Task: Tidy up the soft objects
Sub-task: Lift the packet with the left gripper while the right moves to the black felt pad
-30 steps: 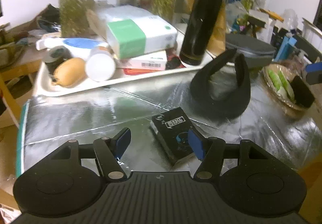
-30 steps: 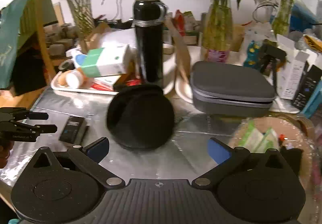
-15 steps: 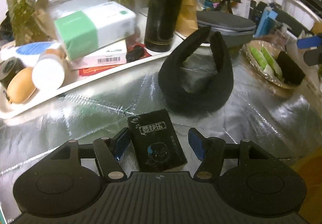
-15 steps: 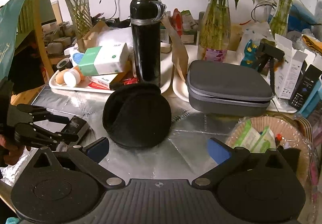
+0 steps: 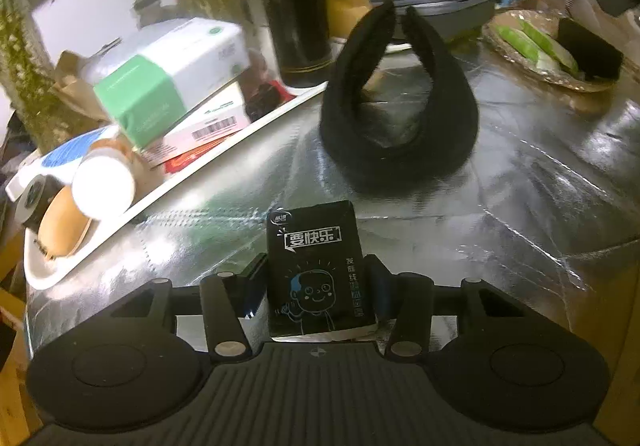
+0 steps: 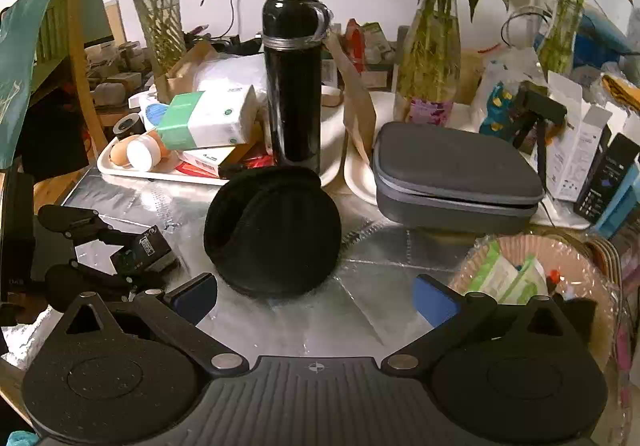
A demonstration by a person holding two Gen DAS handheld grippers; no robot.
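Note:
A black tissue pack (image 5: pixel 316 266) with a cartoon face lies on the silver foil table (image 5: pixel 520 205). It sits between the fingers of my left gripper (image 5: pixel 316 286), whose jaws are closing, and both pads touch its sides. In the right wrist view the left gripper (image 6: pixel 134 258) holds the tissue pack (image 6: pixel 146 246) at the table's left. A soft black earmuff (image 6: pixel 272 230) stands folded mid-table, just beyond my right gripper (image 6: pixel 316 298), which is open with nothing between its fingers. The earmuff (image 5: pixel 400 125) is behind the pack.
A white tray (image 5: pixel 200 169) at the left holds a green-and-white tissue pack (image 5: pixel 168 73), boxes and a bottle. A black thermos (image 6: pixel 294 85) and a grey zip case (image 6: pixel 456 173) stand behind the earmuff. A wicker basket (image 6: pixel 592 258) with green packs sits right.
My left gripper moved forward over the black tissue pack and rolled. Its fingers came in from wide apart onto the pack's sides. The right gripper stayed still.

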